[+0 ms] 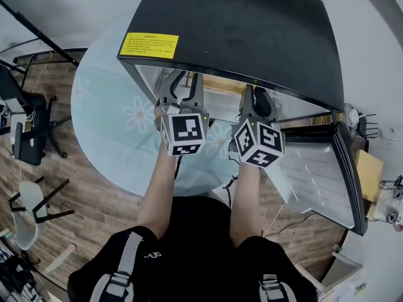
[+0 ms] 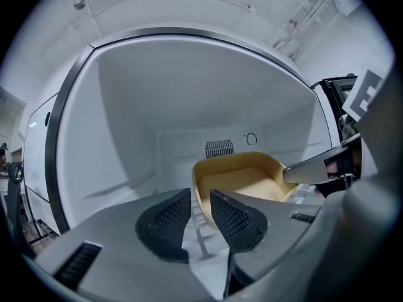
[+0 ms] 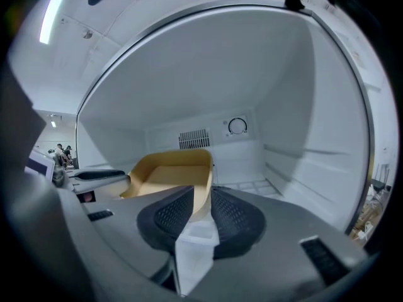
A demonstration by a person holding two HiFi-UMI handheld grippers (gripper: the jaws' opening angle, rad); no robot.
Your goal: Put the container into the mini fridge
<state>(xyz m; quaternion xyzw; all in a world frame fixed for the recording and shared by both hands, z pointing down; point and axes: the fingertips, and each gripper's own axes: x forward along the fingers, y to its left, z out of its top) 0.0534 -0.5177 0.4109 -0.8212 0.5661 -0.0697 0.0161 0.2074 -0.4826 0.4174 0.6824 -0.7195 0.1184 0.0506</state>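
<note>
In the left gripper view, the right pad of the left gripper (image 2: 200, 200) is covering the near corner of the container (image 2: 245, 181). In the right gripper view, the pads of the right gripper (image 3: 203, 195) are masking the lower part of its near wall. In the head view, the black top of the mini fridge (image 1: 252, 36) is hiding the container and both grippers' jaws. The print on the yellow label (image 1: 148, 46) is showing too small to read.
</note>
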